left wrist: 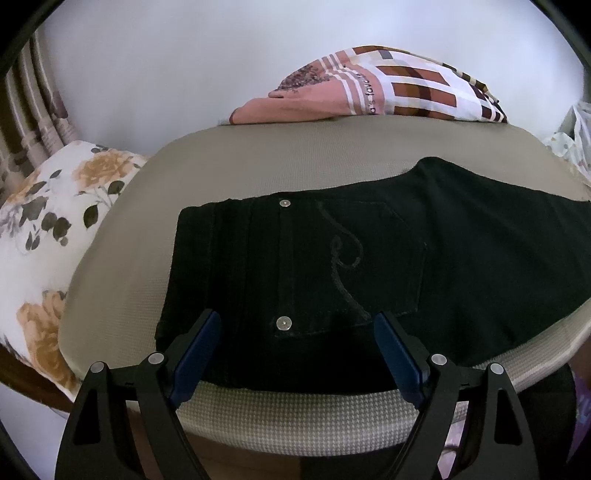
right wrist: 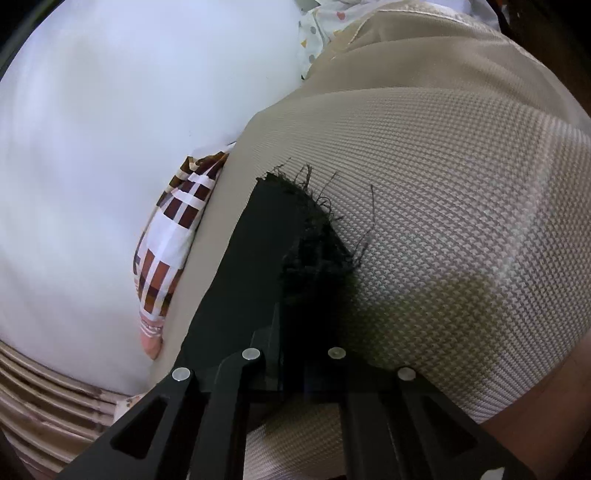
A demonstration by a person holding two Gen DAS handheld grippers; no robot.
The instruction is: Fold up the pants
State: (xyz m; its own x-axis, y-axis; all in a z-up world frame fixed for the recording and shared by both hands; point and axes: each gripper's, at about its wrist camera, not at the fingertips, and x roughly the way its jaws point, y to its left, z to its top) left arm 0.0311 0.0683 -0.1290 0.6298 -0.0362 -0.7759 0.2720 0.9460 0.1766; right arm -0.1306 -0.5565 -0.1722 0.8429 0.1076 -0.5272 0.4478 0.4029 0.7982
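Black pants (left wrist: 369, 266) lie flat on a beige woven cushion (left wrist: 258, 162), waist to the left and legs running off to the right. Metal rivets and a stitched back pocket (left wrist: 354, 258) face up. My left gripper (left wrist: 297, 350) hovers open over the waist's near edge, its blue pads (left wrist: 195, 354) wide apart with nothing pinched between them. In the right wrist view the frayed hem (right wrist: 314, 221) of a black pant leg (right wrist: 243, 280) lies on the cushion (right wrist: 461, 221). My right gripper (right wrist: 295, 317) is shut on that leg end, and the dark cloth hides its fingertips.
A pink and brown checked cloth (left wrist: 369, 88) (right wrist: 173, 236) lies at the cushion's far edge against a white wall. A floral pillow (left wrist: 48, 221) sits to the left beside wicker rails (left wrist: 33, 110). Dotted white fabric (right wrist: 321, 22) lies beyond the cushion's end.
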